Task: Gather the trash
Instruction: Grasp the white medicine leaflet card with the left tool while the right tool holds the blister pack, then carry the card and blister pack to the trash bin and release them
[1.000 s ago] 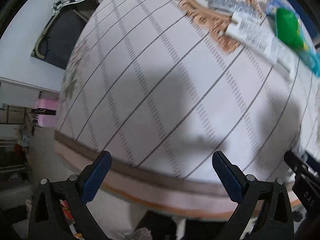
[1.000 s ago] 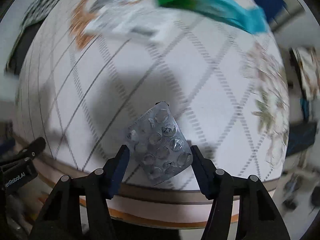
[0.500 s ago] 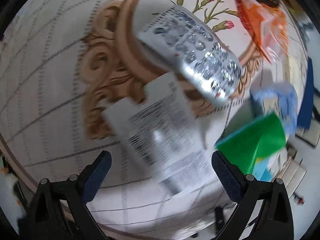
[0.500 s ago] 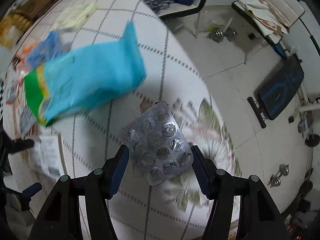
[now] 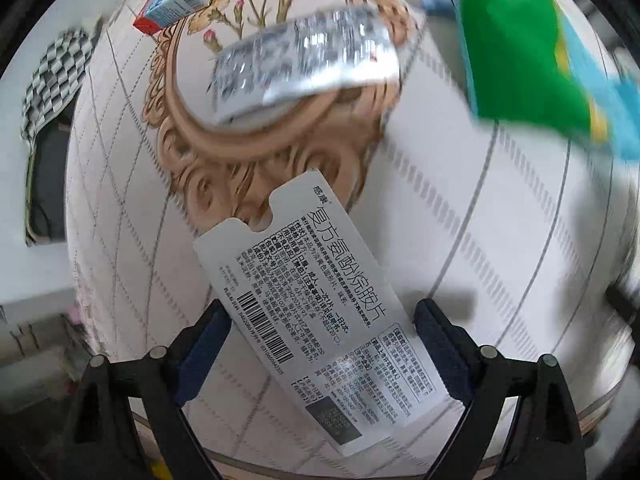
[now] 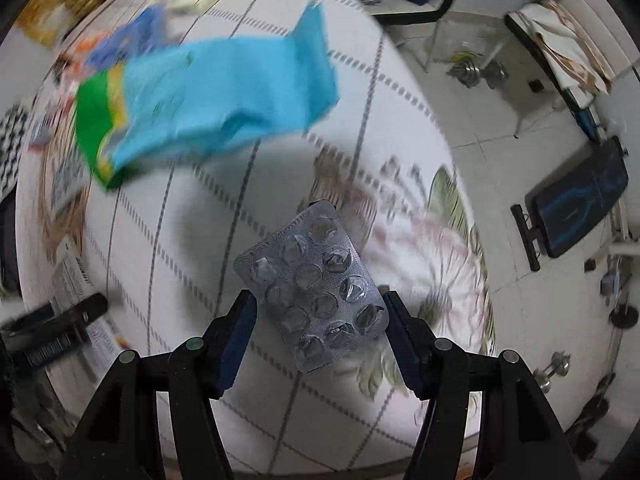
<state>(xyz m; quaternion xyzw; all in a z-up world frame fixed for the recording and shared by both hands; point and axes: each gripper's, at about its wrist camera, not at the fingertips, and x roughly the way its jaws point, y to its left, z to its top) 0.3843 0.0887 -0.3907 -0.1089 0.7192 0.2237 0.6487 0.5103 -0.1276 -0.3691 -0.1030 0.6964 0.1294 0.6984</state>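
Since half a second ago the left gripper (image 5: 322,344) has closed in on the flattened white medicine carton (image 5: 316,312), which now lies between its parted blue pads, one pad at 8 o'clock of the carton and the other at 4 o'clock; neither pad visibly presses it, so the jaws stand apart. That carton rests on the round table (image 5: 500,240), its notched end pointing to 12 o'clock over the tan scroll ornament of the cloth. At 12 o'clock from it lies a silver foil blister strip (image 5: 304,60), blurred. A green and blue bag (image 5: 532,64) sits at 2 o'clock, and a small red and blue box (image 5: 176,0) at 11 o'clock near the far rim. A checkered cloth (image 5: 56,76) lies off the table at 9 o'clock.

In the right wrist view the right gripper (image 6: 318,320) is clamped on an emptied silver blister pack (image 6: 316,292), gripped at its near half and tilted toward 11 o'clock above the cloth. The same green and blue bag (image 6: 208,100) lies at 11 o'clock from it. The left gripper's black finger (image 6: 60,316) shows at 9 o'clock beside the carton's edge. Off the table at 3 o'clock stand a dark weight bench (image 6: 576,200) and dumbbells (image 6: 476,70) on the tiled floor.
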